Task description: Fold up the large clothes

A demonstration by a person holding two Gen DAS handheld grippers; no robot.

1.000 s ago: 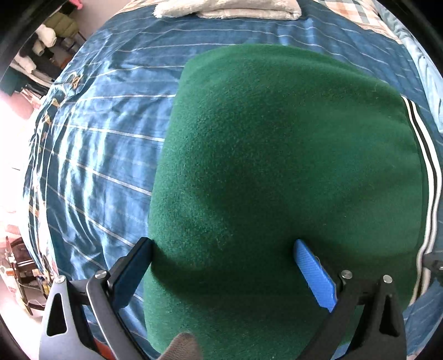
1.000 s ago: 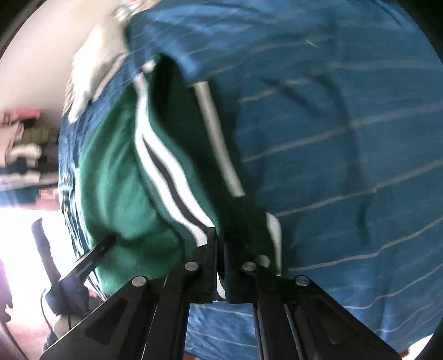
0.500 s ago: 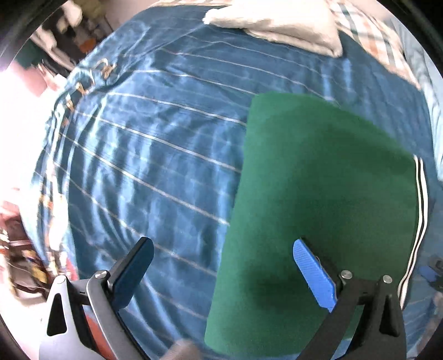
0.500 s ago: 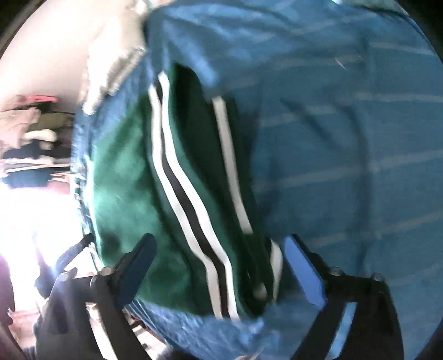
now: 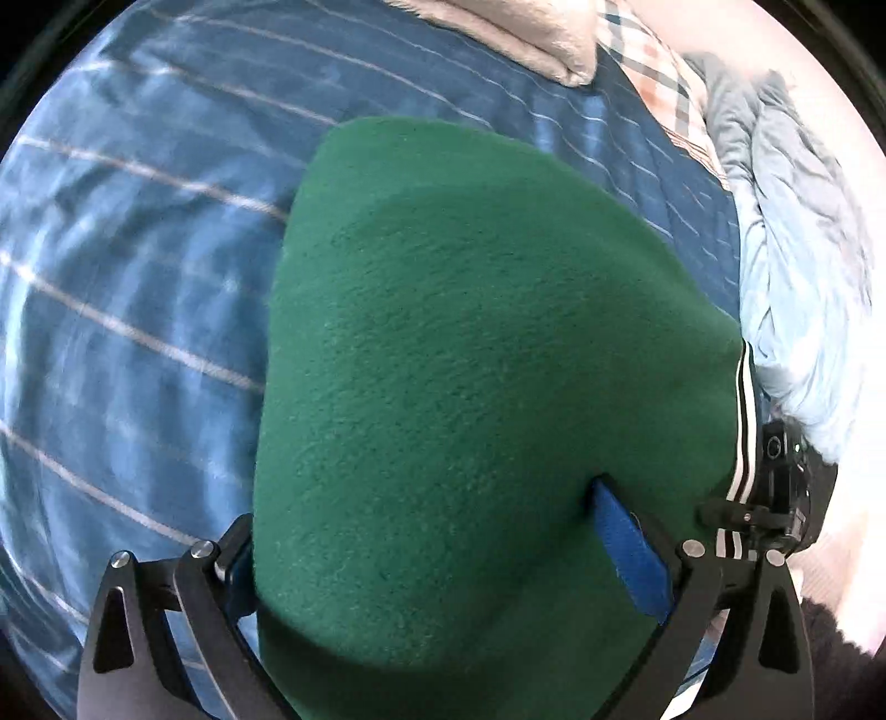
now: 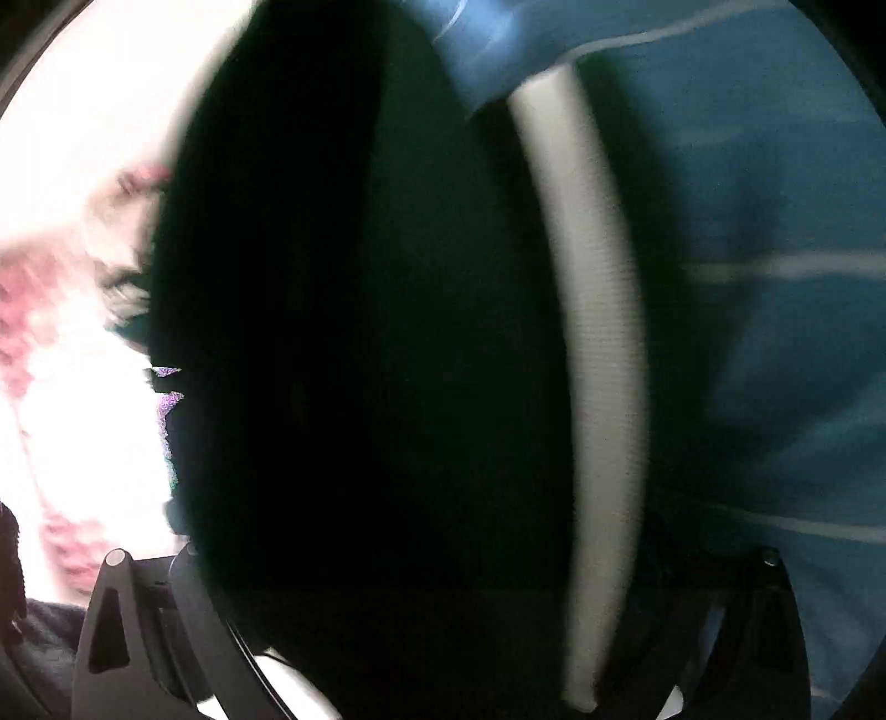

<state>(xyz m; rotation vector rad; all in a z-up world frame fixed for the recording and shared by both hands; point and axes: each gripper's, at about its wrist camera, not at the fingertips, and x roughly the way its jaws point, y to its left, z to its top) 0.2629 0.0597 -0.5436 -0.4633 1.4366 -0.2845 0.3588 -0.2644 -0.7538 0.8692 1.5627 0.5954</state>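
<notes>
A green fleece garment with black and white striped trim lies folded on the bed. My left gripper stands open low over its near end. The cloth bulges between the blue pads and hides most of the left one. The black housing of my right gripper shows at the garment's striped edge. In the right wrist view the garment is very close and dark, with a blurred white stripe. My right gripper has its jaws wide apart, open, the fingertips hidden by cloth.
A blue bedcover with thin pale stripes lies under the garment. A white folded blanket, a plaid pillow and crumpled light blue bedding lie at the far and right sides. Glare washes out the room beyond the bed.
The right gripper opened, releasing the striped hem, and dropped close onto the garment. The left gripper swung off to the left, then came back down over the green cloth.
</notes>
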